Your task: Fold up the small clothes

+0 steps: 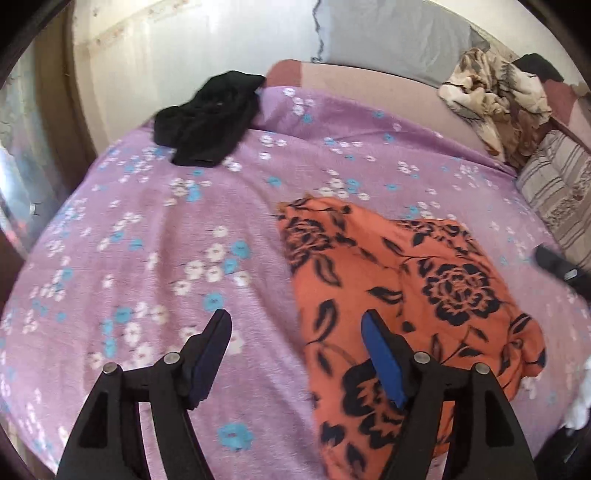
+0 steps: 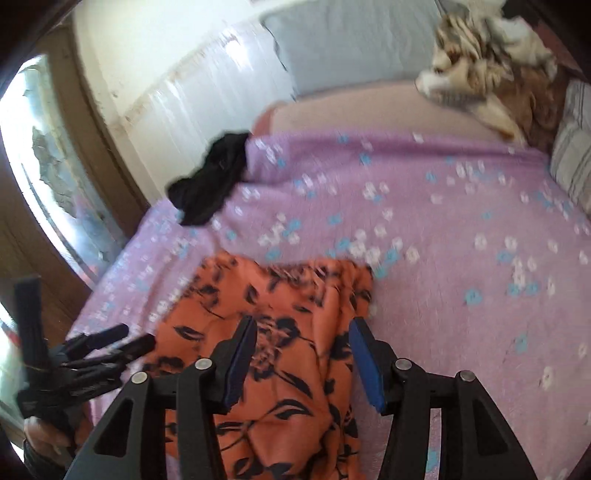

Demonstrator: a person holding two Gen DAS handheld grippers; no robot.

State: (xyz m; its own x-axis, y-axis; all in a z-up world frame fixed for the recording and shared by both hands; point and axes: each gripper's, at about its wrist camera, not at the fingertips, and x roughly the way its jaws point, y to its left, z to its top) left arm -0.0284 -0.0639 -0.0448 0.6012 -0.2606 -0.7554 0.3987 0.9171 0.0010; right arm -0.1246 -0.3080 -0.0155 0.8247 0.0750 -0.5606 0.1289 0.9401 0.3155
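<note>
Left wrist view: left gripper [image 1: 297, 319] jaws apart, nothing between pads, above lilac floral blanket [image 1: 155, 236]; orange black-flowered garment [image 1: 399, 295] lies flat just right of it; black garment [image 1: 207, 118] at far blanket edge.

Right wrist view, blurred: right gripper [image 2: 303, 328] jaws apart over orange garment [image 2: 280, 314], apparently not pinching; crumpled beige cloth [image 2: 476, 66] far right.

Open bedspread [image 1: 147, 258]: broad bare stretch left of the orange floral garment [image 1: 406, 295], passable.
Far-left corner: black garment [image 1: 210, 118] lies there, well apart from the orange one.
Far-right corner: crumpled beige cloth heap [image 1: 491, 96] and striped cushion [image 1: 557, 192] block the edge.
Far side: grey pillow [image 1: 388, 33] against the wall.
Right of orange garment: bare bedspread.
</note>
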